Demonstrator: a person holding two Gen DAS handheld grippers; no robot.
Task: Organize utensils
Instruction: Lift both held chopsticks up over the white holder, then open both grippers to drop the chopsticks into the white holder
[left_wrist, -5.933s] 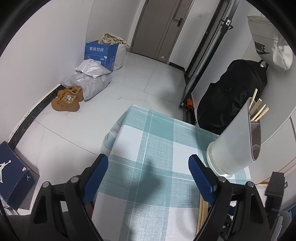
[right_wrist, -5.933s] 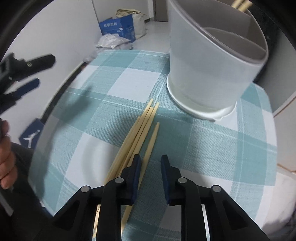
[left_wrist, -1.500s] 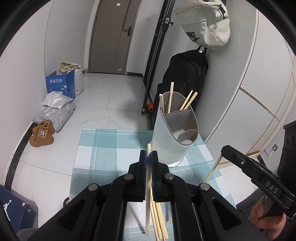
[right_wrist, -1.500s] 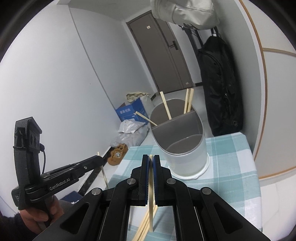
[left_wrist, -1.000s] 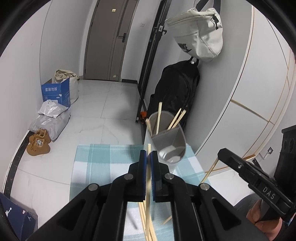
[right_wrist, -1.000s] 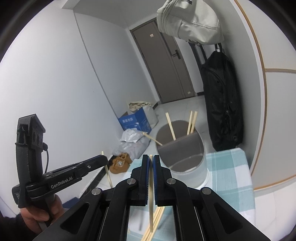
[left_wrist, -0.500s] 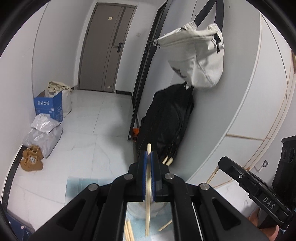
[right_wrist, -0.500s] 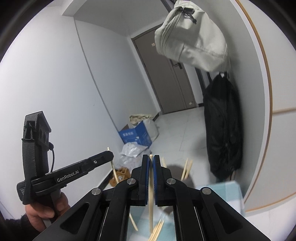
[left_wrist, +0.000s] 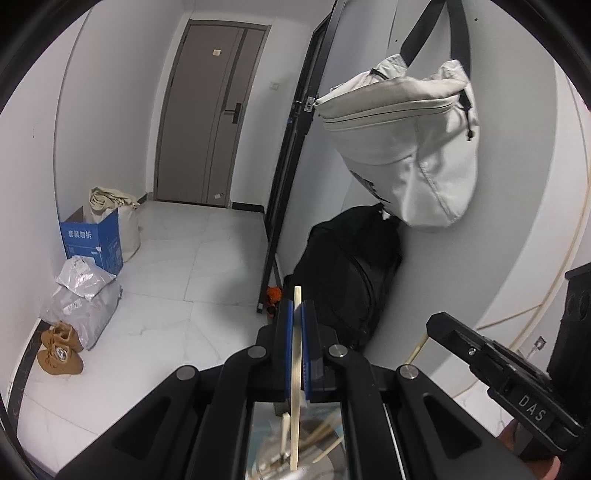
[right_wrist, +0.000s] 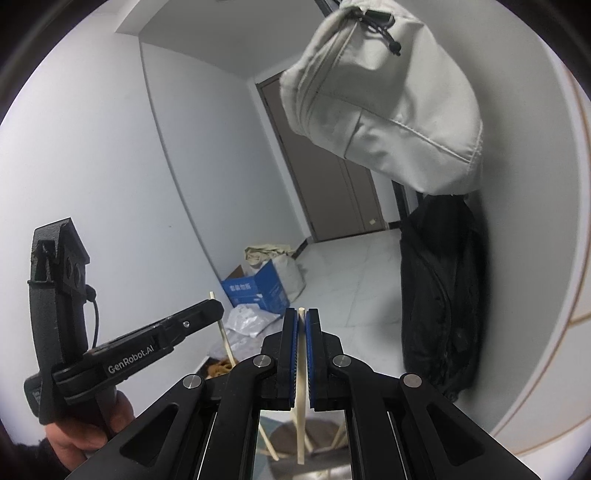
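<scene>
Both my claws have come up high off the table, each clamped on one chopstick: my left gripper pinches the left chopstick, my right gripper pinches the right chopstick. The utensil holder, out ahead a moment ago, now sits right under my fingers, so I judge the drop-in is next. My right view shows my left hand on its handle; my left view adds the shoes.

"GenRobot.AI" on left gripper body; "DAS" on right gripper body; Chinese characters on blue box.
</scene>
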